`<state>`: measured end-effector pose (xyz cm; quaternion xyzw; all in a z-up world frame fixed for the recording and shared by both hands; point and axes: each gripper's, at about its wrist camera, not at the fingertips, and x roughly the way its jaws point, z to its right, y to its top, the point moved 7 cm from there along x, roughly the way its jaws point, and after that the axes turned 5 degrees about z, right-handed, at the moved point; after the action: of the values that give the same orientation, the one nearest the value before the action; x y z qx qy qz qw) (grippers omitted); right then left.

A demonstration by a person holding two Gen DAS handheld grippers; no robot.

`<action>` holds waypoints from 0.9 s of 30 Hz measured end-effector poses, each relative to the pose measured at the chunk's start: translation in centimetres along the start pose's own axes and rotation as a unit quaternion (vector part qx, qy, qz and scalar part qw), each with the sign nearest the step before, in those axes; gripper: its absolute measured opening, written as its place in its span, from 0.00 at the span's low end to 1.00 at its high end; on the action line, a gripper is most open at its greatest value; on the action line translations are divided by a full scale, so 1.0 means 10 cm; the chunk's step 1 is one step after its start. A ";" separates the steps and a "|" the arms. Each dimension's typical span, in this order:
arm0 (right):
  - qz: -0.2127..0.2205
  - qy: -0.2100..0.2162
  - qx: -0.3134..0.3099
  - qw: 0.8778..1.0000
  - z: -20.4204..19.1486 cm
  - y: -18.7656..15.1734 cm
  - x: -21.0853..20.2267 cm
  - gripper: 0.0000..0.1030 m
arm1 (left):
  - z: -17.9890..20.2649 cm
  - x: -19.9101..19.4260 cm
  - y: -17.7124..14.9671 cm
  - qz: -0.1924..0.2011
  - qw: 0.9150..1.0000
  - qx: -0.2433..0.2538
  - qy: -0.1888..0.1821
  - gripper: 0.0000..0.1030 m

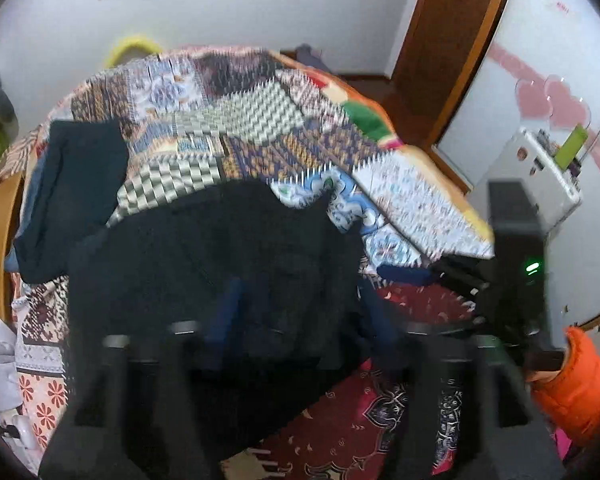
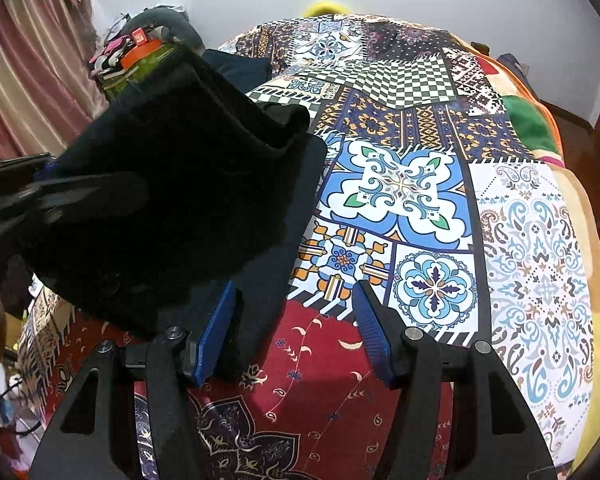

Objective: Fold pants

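**Black pants held up over the bed**

The left claw [image 2: 40, 196] pinches the black pants [image 2: 172, 200] and lifts them off the patchwork quilt [image 2: 400, 184], likely so they hang ready to fold. The right claw [image 2: 296, 332] is wide open, holding nothing, waiting beside the cloth. The pants look dark, thick and bunched, drooping over the bed's near edge.

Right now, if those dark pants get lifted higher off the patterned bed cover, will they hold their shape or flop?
The dark fabric pants will probably flop: they already sag in soft folds where they hang above the patchwork-patterned bed cover. They look thick, so likely somewhat heavy for cloth. The open right gripper holds nothing, so one side may droop.
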<state>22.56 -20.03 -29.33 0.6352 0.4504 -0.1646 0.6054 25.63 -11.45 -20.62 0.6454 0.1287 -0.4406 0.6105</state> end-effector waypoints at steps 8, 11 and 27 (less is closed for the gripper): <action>0.007 0.004 0.008 1.000 0.03 -0.02 -0.12 0.55 | -0.79 -0.26 0.45 0.080 0.985 -0.013 0.153 0.97; 0.014 0.002 0.009 1.000 0.05 0.00 -0.20 0.55 | -1.20 -0.18 0.57 0.075 0.977 -0.007 0.198 0.98; 0.034 -0.022 0.035 0.999 0.20 0.07 -0.38 0.56 | -2.29 1.08 -0.06 -0.125 0.968 -0.021 0.217 0.98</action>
<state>21.76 -23.14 -26.43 0.6670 0.4089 -0.1732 0.5982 40.89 5.36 -31.88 0.6918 0.3467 -0.3599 0.5213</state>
